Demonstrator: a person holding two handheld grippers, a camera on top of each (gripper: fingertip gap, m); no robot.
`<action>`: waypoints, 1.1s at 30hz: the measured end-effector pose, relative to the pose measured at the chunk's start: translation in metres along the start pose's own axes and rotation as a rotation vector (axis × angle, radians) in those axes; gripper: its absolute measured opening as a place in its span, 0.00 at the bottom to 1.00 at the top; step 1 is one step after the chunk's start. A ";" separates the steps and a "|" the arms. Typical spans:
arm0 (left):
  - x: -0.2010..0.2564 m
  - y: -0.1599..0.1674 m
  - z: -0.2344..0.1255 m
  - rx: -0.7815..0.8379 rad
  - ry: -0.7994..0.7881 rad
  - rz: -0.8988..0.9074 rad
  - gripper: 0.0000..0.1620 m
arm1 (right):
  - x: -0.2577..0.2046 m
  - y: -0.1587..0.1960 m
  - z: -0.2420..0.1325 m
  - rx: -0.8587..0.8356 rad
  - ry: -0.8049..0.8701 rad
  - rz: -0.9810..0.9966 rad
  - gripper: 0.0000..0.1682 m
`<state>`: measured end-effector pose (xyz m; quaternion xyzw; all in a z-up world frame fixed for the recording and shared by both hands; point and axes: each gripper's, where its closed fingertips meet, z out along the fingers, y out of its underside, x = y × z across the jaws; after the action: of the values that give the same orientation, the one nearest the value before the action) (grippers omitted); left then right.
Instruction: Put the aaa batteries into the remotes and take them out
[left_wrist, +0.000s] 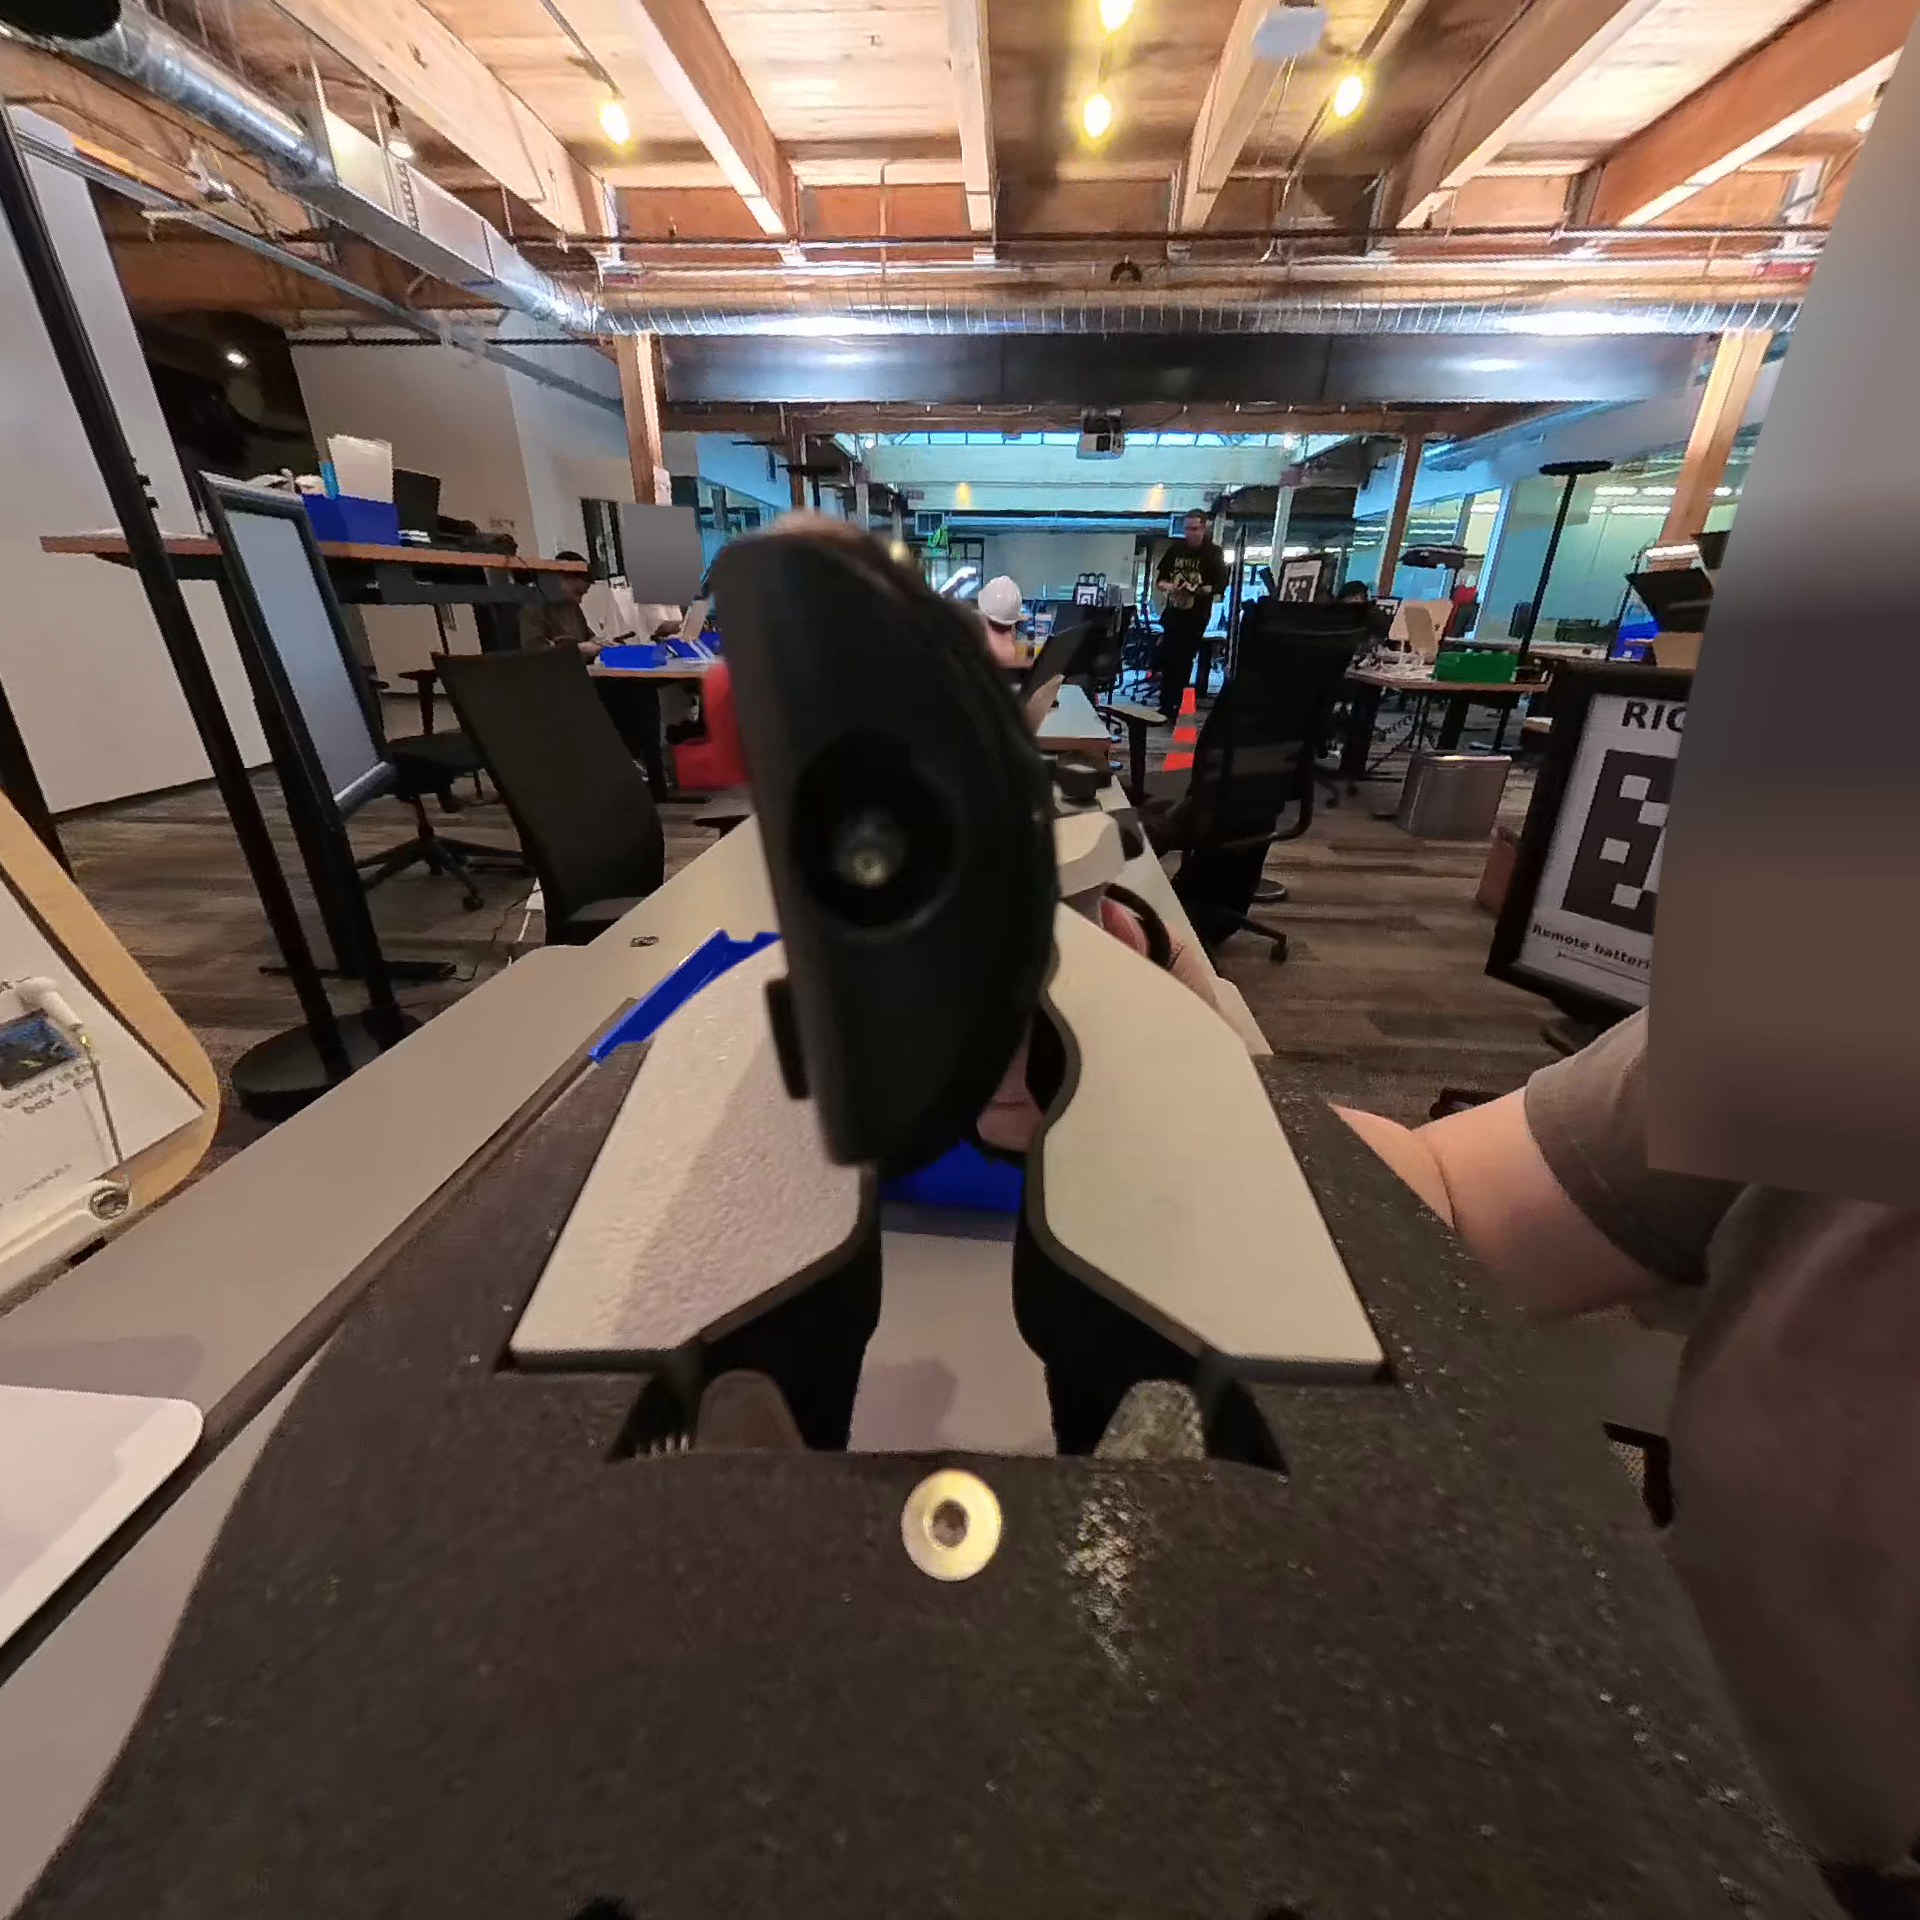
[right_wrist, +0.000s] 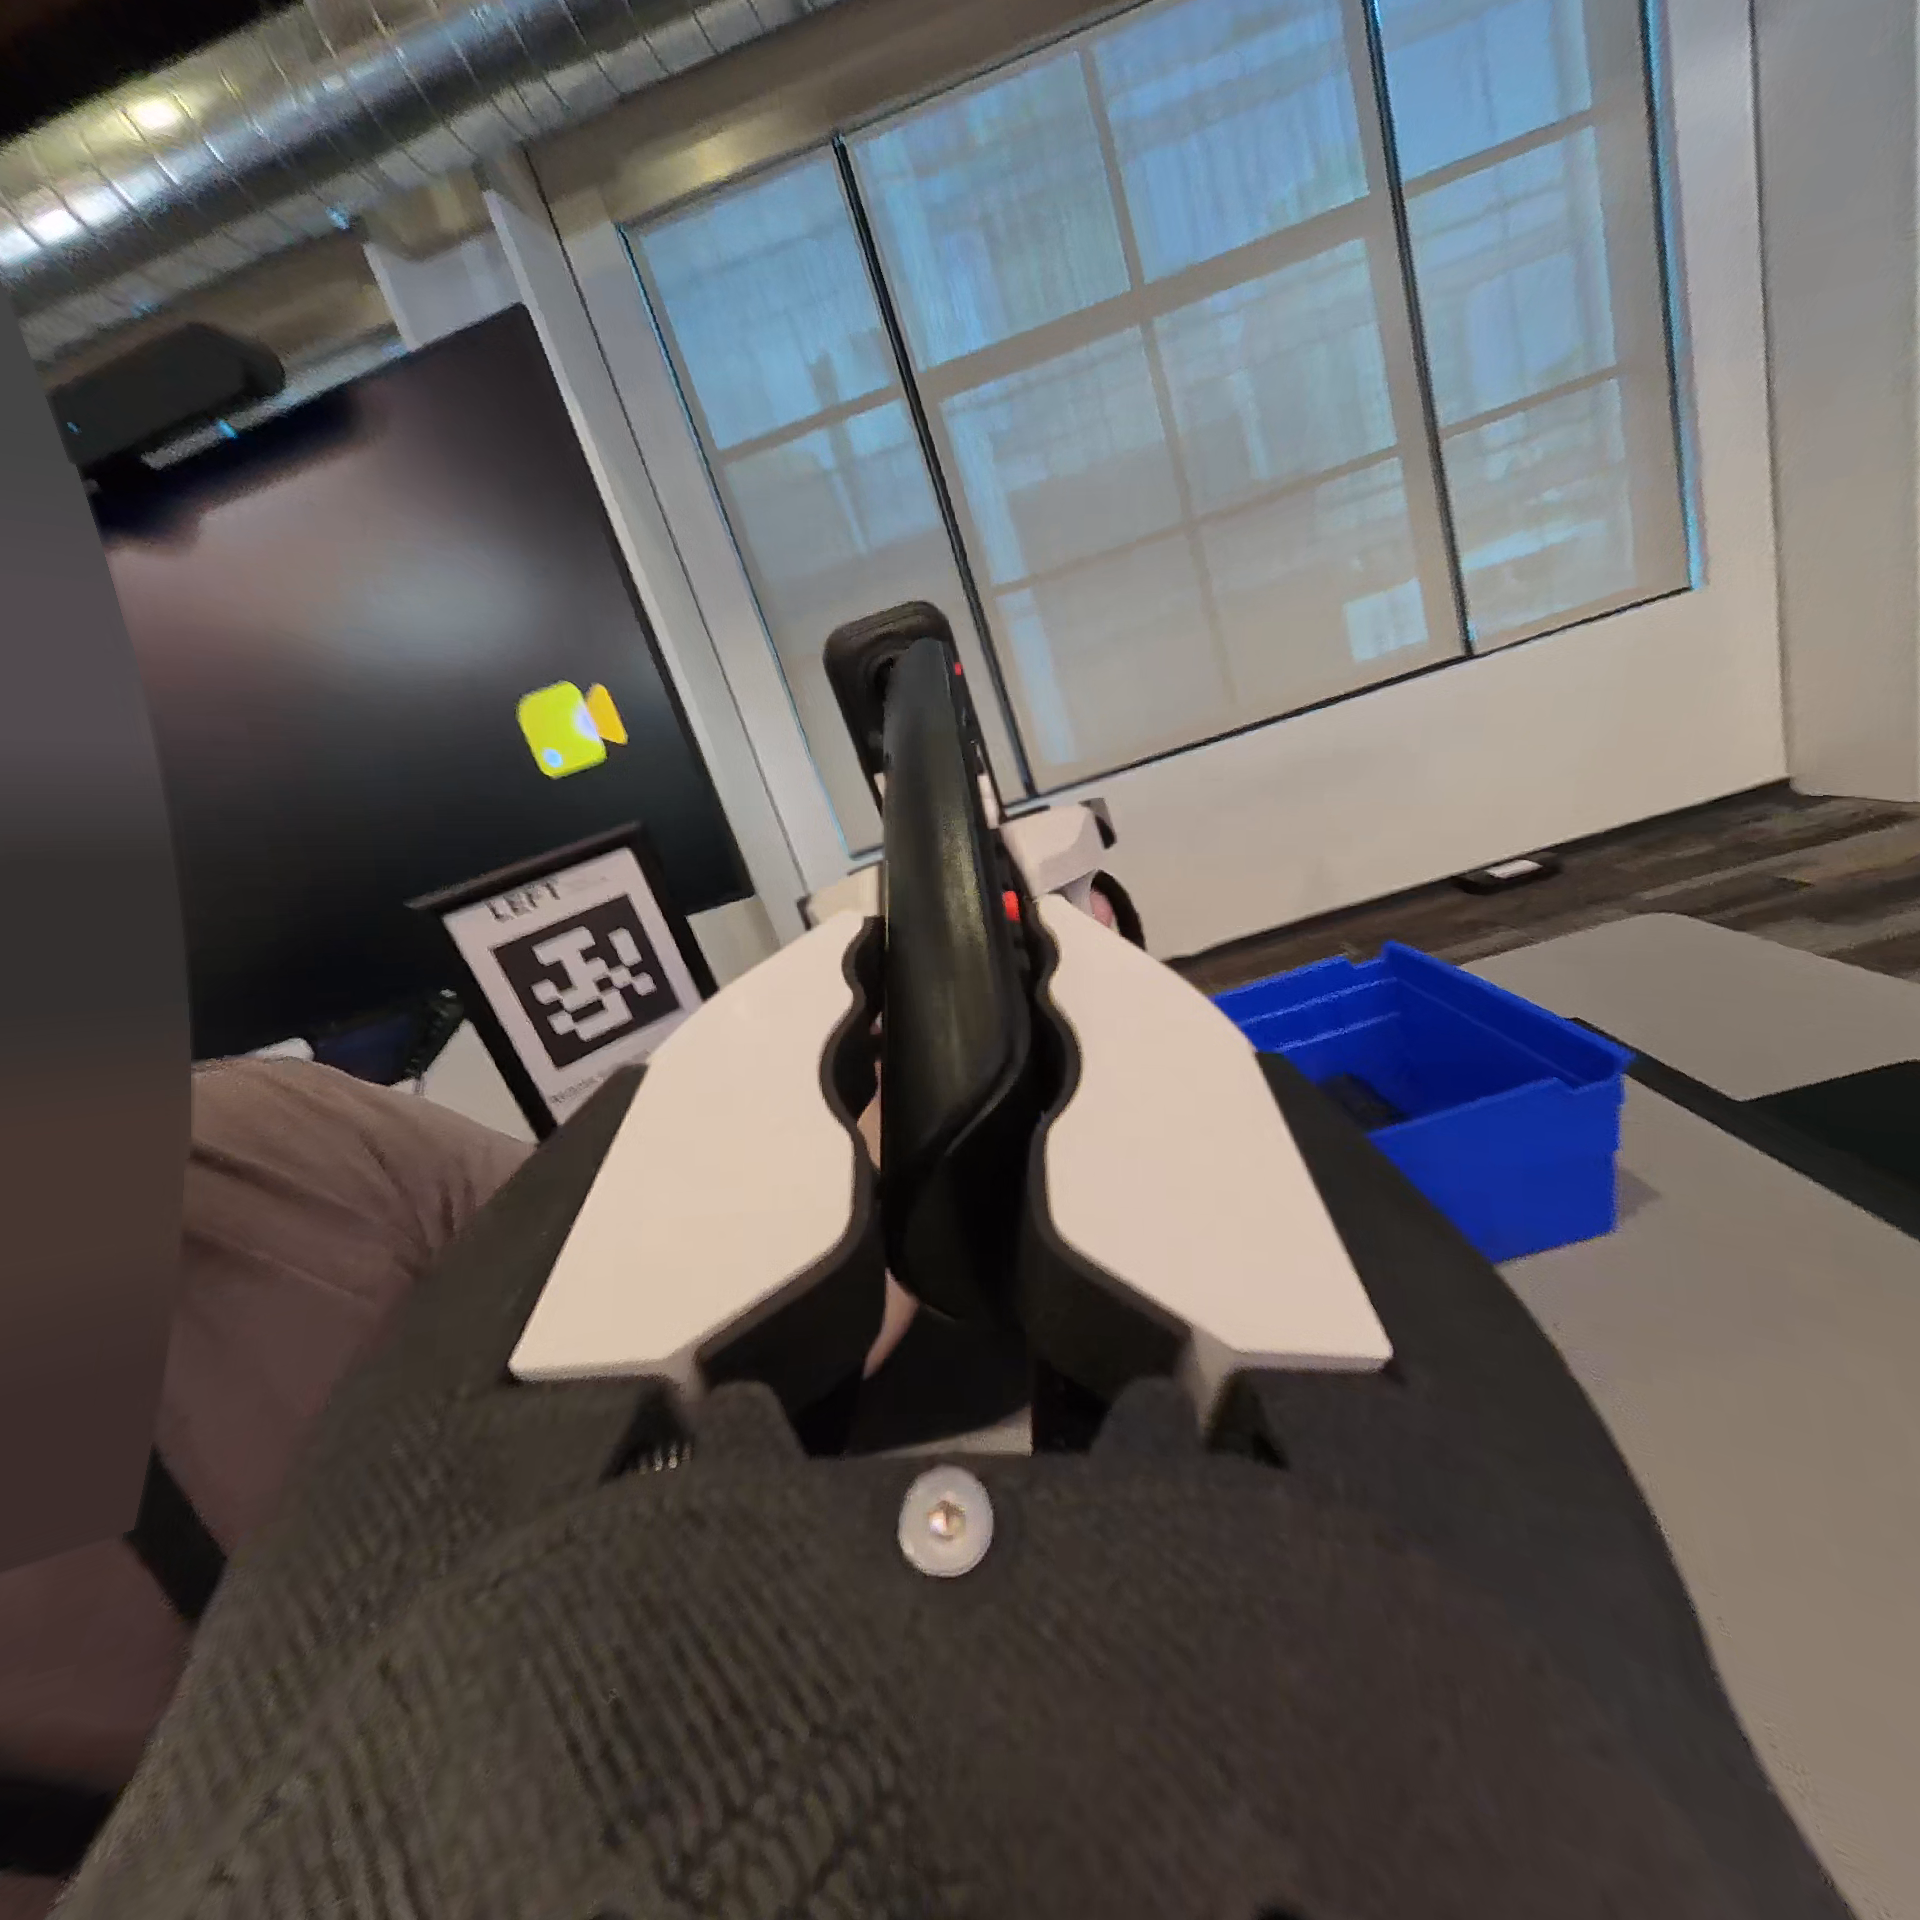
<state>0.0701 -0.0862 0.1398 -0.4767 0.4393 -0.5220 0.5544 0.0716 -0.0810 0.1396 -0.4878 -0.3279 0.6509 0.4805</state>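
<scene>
A black remote (right_wrist: 925, 790) stands edge-up between the white fingers of my right gripper (right_wrist: 956, 935), which is shut on it near its lower end. The remote rises forward, and its far end points at the left camera, where it shows large and blurred (left_wrist: 883, 831). My left gripper (left_wrist: 925, 966) faces the right one. Its jaws stand narrowly apart at the remote's end, and the remote hides whether they grip it. The left gripper shows behind the remote in the right wrist view (right_wrist: 1060, 842). The right gripper shows beyond it in the left wrist view (left_wrist: 1091, 831). No batteries are visible.
A blue bin (right_wrist: 1455, 1091) sits on the grey table (right_wrist: 1662, 1403) to the right, below the grippers; its rim shows in the left wrist view (left_wrist: 665, 997). Framed marker signs (right_wrist: 582, 977) (left_wrist: 1600, 831) stand at the table's sides. A person's forearm (left_wrist: 1507, 1195) is at right.
</scene>
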 end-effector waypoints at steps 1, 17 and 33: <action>0.000 0.001 0.000 -0.010 0.004 -0.007 0.15 | 0.001 0.001 0.000 0.007 -0.015 0.026 0.16; 0.006 0.026 -0.005 -0.207 0.083 -0.058 0.16 | 0.003 0.041 -0.005 -0.367 0.030 -0.002 0.17; 0.010 0.044 0.002 -0.302 0.107 -0.053 0.14 | 0.005 0.049 -0.017 -0.507 0.108 -0.121 0.16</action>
<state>0.0798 -0.0964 0.0967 -0.5377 0.5288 -0.4891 0.4381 0.0719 -0.0933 0.0887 -0.6061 -0.4829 0.4912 0.3976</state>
